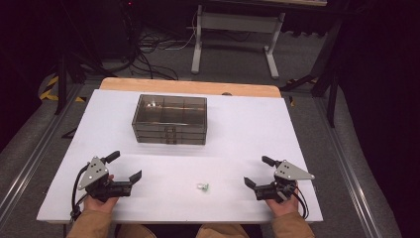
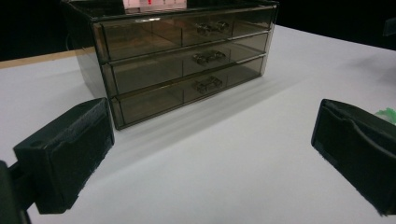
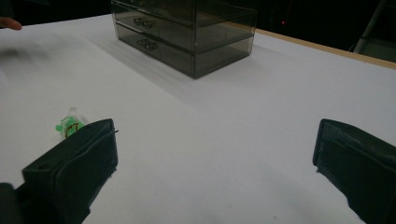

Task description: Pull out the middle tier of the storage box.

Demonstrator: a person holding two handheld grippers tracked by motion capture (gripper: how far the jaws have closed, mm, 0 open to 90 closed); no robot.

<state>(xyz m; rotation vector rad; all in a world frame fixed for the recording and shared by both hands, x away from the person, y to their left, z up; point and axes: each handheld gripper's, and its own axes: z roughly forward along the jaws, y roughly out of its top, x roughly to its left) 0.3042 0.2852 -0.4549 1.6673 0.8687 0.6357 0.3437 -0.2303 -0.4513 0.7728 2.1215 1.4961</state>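
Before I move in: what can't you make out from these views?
- Green item: too small in the high view, half hidden by a jaw in the right gripper view; identity unclear.
- Drawers: dark tinted fronts hide any contents.

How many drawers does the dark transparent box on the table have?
3. The drawer box has them stacked: top drawer, middle drawer, bottom drawer, each with a small handle and all closed. The high view shows no others.

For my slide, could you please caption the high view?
Two open grippers, left and right, flank a small green item before a closed three-drawer box.
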